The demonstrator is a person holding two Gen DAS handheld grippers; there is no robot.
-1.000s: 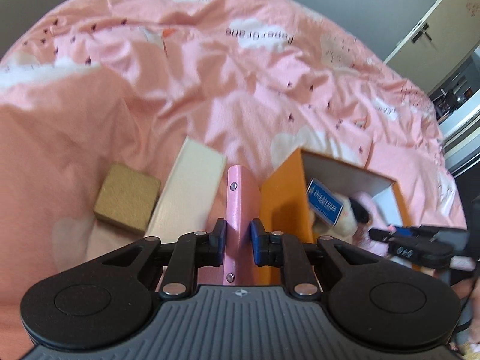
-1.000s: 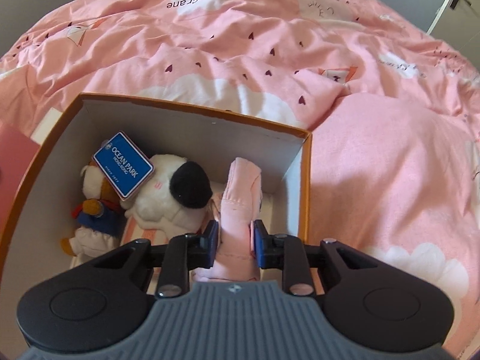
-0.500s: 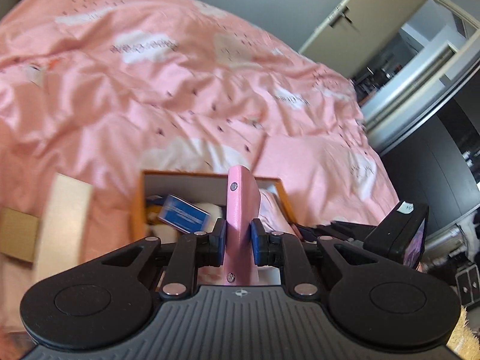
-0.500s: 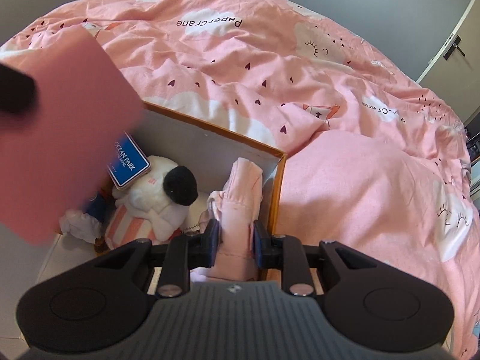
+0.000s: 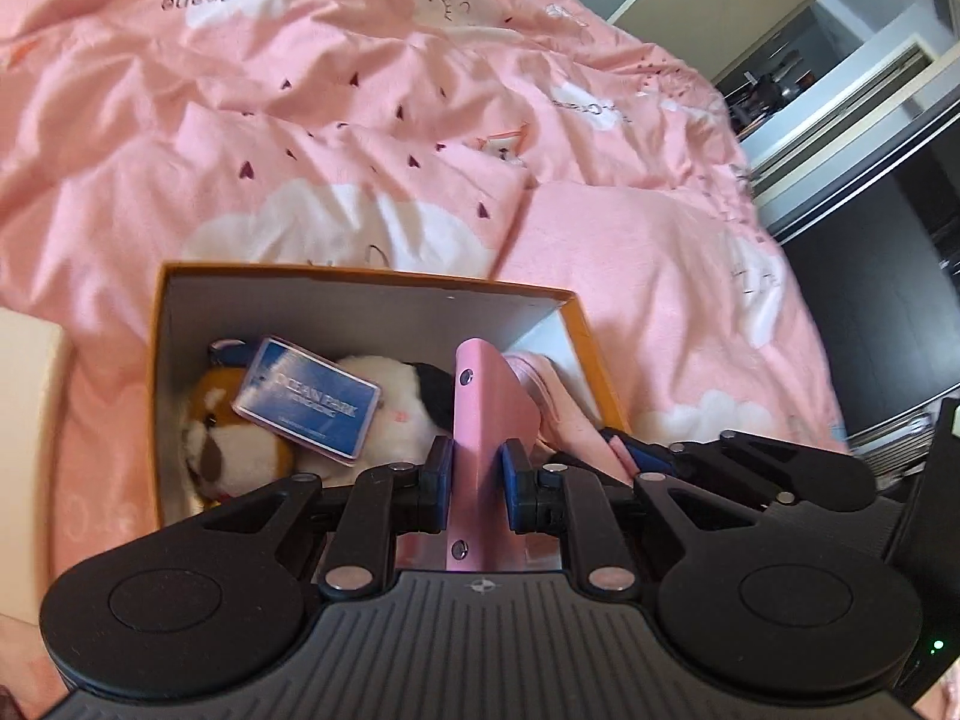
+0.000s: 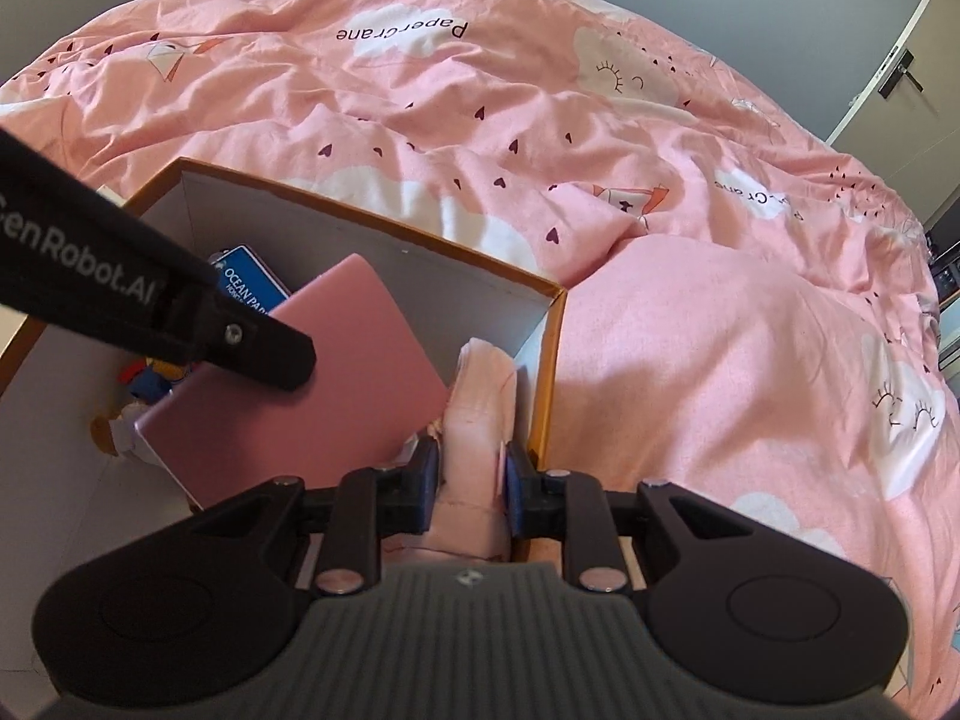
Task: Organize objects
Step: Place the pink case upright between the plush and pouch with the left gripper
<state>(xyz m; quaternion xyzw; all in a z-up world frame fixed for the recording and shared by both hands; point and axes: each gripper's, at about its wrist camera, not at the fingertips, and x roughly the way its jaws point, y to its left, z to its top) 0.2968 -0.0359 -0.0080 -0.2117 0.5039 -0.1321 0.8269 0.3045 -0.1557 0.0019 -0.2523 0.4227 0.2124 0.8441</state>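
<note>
An orange box (image 5: 366, 282) (image 6: 555, 324) with a white inside lies open on the pink bed. Plush toys (image 5: 384, 384) and a blue Ocean Park tag (image 5: 309, 399) (image 6: 252, 279) lie in it. My left gripper (image 5: 471, 483) is shut on a flat pink case (image 5: 480, 408) (image 6: 360, 360), held on edge over the box; in the right wrist view its finger (image 6: 240, 336) presses on the case. My right gripper (image 6: 471, 474) is shut on a folded pink cloth (image 6: 483, 396) standing against the box's right wall.
A rumpled pink duvet (image 6: 480, 120) with clouds and hearts covers the bed. A cream flat box (image 5: 24, 420) lies left of the orange box. A doorway and dark furniture (image 5: 870, 120) stand at the far right.
My left gripper has carried the pink case rightward, from beside the box's left wall to above its inside. The right gripper has kept its hold on the cloth and stayed put.
</note>
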